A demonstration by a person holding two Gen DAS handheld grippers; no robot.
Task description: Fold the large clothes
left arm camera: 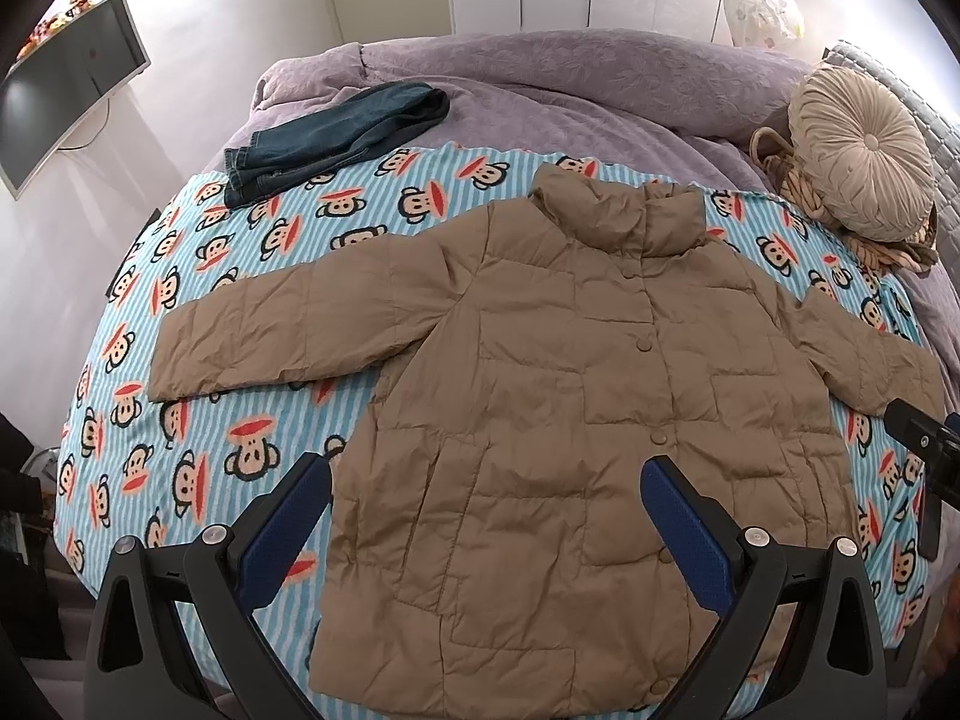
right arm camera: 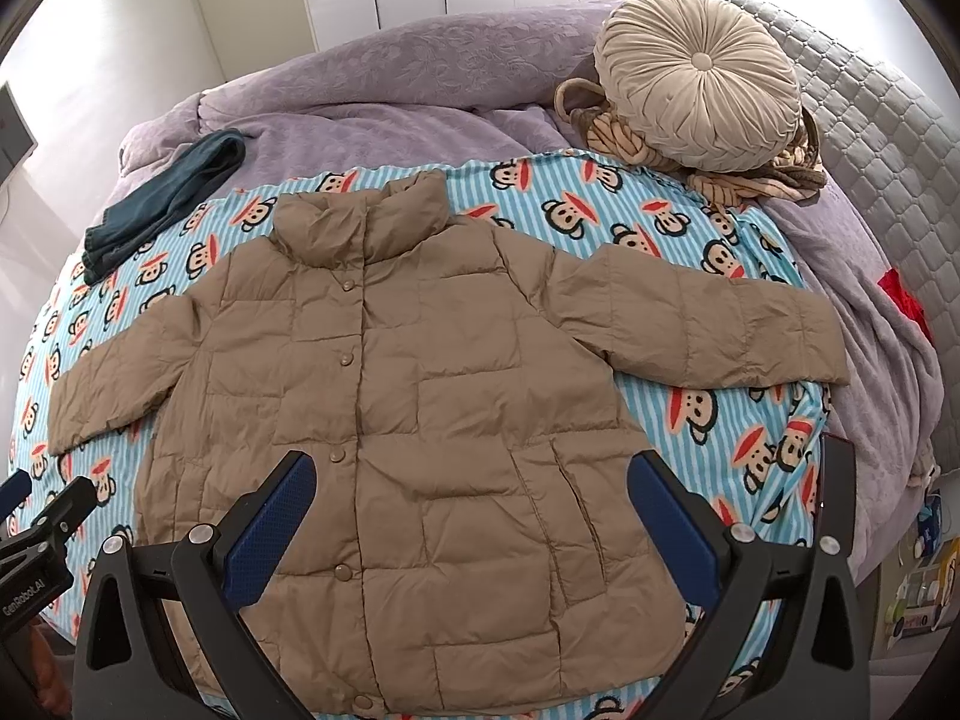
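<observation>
The tan jacket [left arm camera: 558, 396] is lying flat, unfolded; the left claw [left arm camera: 486, 516] and right claw [right arm camera: 474, 510] are hovering spread, gripping nothing.

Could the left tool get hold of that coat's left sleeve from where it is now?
Probably yes. The left tool is open above the coat, and the sleeve lies flat on the blanket with nothing covering it.

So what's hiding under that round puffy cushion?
A tan striped fabric bundle with looped handles pokes out beneath the round pleated cushion, resting on the purple bedspread. The cushion covers most of it, so what it is stays unclear.
</observation>
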